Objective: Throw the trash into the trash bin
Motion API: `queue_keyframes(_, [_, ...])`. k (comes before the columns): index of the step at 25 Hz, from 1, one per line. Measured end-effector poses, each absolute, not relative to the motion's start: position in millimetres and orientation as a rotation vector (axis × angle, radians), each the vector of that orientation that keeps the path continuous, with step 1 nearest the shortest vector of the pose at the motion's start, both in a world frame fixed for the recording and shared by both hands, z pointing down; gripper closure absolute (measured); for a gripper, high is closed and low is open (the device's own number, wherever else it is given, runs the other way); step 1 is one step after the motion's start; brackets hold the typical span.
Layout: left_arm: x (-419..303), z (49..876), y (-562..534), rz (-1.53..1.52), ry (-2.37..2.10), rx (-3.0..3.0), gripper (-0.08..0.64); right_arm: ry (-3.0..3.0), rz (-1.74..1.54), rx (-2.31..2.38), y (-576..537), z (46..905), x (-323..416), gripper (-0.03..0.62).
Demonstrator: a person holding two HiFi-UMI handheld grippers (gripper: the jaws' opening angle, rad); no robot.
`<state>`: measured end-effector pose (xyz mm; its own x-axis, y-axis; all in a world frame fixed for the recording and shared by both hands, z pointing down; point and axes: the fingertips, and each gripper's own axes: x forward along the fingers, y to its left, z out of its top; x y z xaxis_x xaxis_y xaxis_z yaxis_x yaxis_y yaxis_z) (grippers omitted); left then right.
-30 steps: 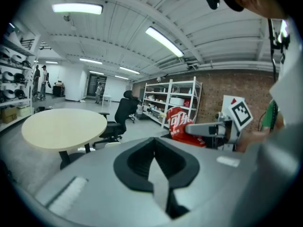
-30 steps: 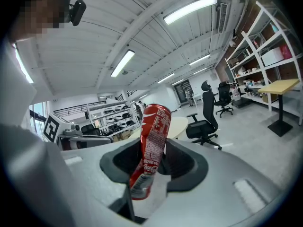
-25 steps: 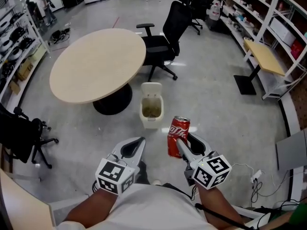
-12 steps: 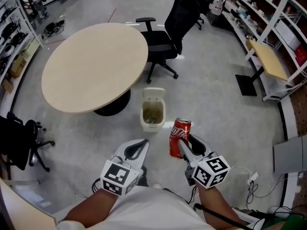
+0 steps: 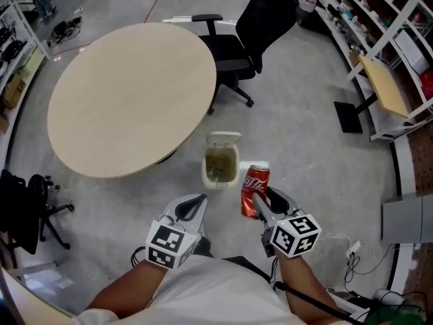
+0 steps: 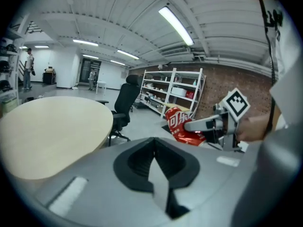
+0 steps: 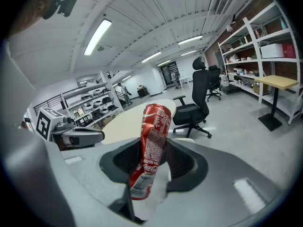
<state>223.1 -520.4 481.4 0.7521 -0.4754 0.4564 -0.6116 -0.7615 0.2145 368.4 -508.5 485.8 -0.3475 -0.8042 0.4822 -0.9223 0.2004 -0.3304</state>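
A small white trash bin stands on the floor by the round table, its lid flipped up and some rubbish inside. My right gripper is shut on a dented red soda can, held upright just right of the bin and nearer to me. In the right gripper view the can leans between the jaws of the gripper. My left gripper hovers near the bin's left front, jaws together with nothing in them. The left gripper also sees the can at its right.
A large round beige table overhangs the floor left of the bin. A black office chair stands behind it, another at the left edge. Shelving and a small desk line the right. Cables lie at lower right.
Both grippers have come forward and lower towards the bin, the can still held. The bin now sits much closer to the can.
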Motion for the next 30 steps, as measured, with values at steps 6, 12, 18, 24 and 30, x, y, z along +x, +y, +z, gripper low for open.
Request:
queue_keyframes(6, [208.0, 508.4, -546.4, 0.621, -0.790, 2.573, 0.551, -2.228, 0.955, 1.692, -539.1, 505.0, 365.0, 0.438])
queue_keyframes(12, [206.5, 516.8, -561.8, 0.641, -0.808, 2.542, 0.551, -2.191, 0.951, 1.628, -562.0, 529.1, 361.5, 0.437])
queue_keyframes(18, [206.3, 544.2, -574.5, 0.712, -0.848, 2.474, 0.551, -2.138, 1.011, 1.518, -587.6, 587.3, 358.3, 0.438])
queue_keyframes(24, [205.6, 592.6, -583.5, 0.811, -0.888, 2.361, 0.551, -2.080, 1.116, 1.378, -608.1, 666.8, 352.7, 0.439])
queue_keyframes(30, [216.4, 656.4, -588.3, 0.912, -0.880, 2.250, 0.551, -2.003, 1.220, 1.309, -627.2, 739.3, 360.1, 0.437])
